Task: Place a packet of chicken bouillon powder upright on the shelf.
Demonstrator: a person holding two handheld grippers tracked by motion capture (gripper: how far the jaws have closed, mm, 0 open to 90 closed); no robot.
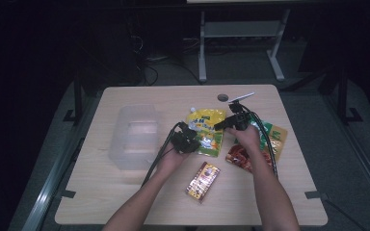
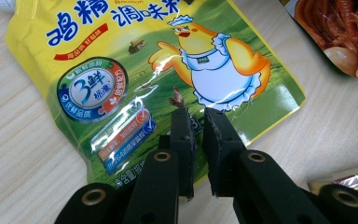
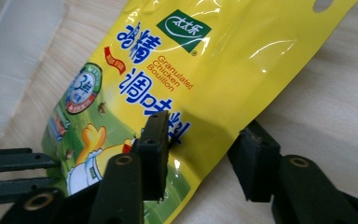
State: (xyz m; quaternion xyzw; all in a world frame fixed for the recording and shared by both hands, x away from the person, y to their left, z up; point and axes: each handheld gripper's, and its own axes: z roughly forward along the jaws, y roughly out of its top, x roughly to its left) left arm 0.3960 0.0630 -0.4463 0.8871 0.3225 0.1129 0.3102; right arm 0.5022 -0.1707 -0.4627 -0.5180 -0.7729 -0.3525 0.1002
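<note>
We see left tongs [image 2: 196,116] closed, gripping nothing, over the glossy yellow chicken-bouillon pouch [image 2: 168,65]; right tongs [image 3: 205,135] part-open, straddling its edge.

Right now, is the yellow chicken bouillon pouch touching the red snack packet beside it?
Apart. The left gripper view shows bare table between the yellow pouch and the red packet.
</note>
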